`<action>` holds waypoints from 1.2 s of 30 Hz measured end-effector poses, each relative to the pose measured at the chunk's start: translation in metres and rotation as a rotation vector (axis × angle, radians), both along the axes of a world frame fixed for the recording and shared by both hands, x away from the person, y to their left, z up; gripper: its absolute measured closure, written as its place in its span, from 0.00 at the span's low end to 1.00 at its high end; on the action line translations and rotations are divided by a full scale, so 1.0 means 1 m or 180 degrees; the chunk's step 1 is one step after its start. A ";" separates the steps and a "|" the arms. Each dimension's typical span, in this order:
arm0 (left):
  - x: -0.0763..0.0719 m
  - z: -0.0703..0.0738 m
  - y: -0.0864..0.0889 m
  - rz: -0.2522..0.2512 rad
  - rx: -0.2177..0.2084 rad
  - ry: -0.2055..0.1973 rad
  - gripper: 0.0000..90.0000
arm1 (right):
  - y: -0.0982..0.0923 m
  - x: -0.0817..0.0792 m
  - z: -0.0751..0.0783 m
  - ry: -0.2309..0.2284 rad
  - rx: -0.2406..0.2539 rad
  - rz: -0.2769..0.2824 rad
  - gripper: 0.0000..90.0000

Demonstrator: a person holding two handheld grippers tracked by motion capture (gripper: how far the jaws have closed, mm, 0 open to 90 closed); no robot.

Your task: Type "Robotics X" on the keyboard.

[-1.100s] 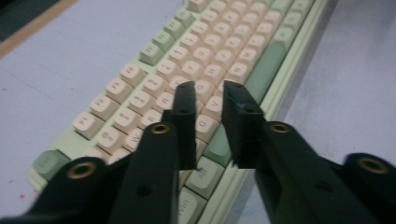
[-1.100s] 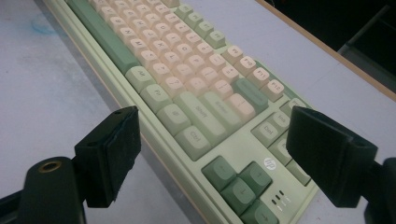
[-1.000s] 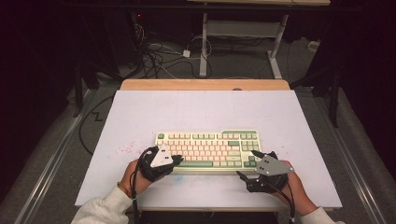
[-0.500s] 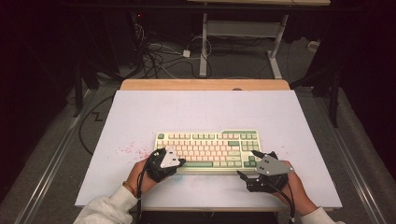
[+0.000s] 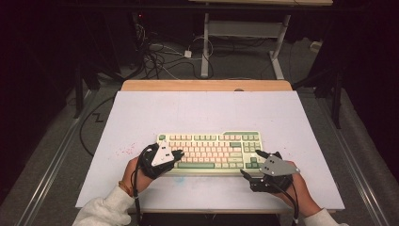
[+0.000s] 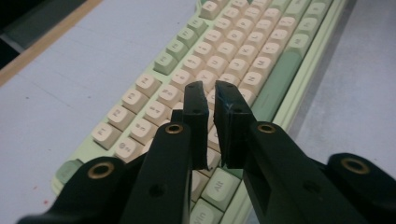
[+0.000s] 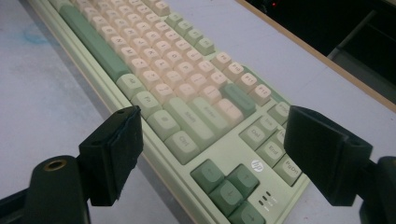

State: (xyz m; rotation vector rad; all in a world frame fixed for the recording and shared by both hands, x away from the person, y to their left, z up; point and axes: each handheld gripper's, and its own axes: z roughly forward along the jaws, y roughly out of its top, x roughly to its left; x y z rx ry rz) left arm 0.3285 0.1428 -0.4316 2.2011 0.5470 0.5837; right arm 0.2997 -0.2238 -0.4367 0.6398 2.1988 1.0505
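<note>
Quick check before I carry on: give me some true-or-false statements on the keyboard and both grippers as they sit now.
1. The keyboard lies flat on the white table. True.
2. The right gripper has its jaws pressed together. False: they stand wide apart, over the keyboard's right end.
3. The left gripper holds a keycap. False: a narrow empty gap shows between its jaws, which have just been opening.
4. The left gripper hovers over the keyboard's left end. True.
5. The spacebar is pink. False: green.

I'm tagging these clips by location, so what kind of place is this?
Probably a lab or workshop set up for recording, not a home desk. A keyboard sits alone on a plain white table, loose cables sprawl across the grey floor behind it, and bare metal bench legs stand beyond.
</note>
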 end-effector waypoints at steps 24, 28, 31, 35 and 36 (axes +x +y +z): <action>-0.001 0.000 0.022 0.0332 -0.0015 -0.0240 0.18 | -0.015 0.007 0.018 0.0000 0.0175 -0.0061 0.34; -0.006 -0.003 0.031 0.0361 0.0005 -0.0248 0.18 | -0.013 0.012 0.023 0.0041 0.0159 -0.0055 0.48; -0.010 -0.005 0.036 0.0363 0.0046 -0.0247 0.18 | -0.010 0.017 0.024 0.0100 0.0134 -0.0041 0.63; -0.014 -0.008 0.042 0.0397 0.0063 -0.0215 0.18 | -0.005 0.023 0.023 0.0200 0.0051 -0.0047 0.85; -0.015 -0.008 0.044 0.0416 0.0062 -0.0212 0.18 | -0.003 0.024 0.024 0.0218 0.0037 -0.0041 0.88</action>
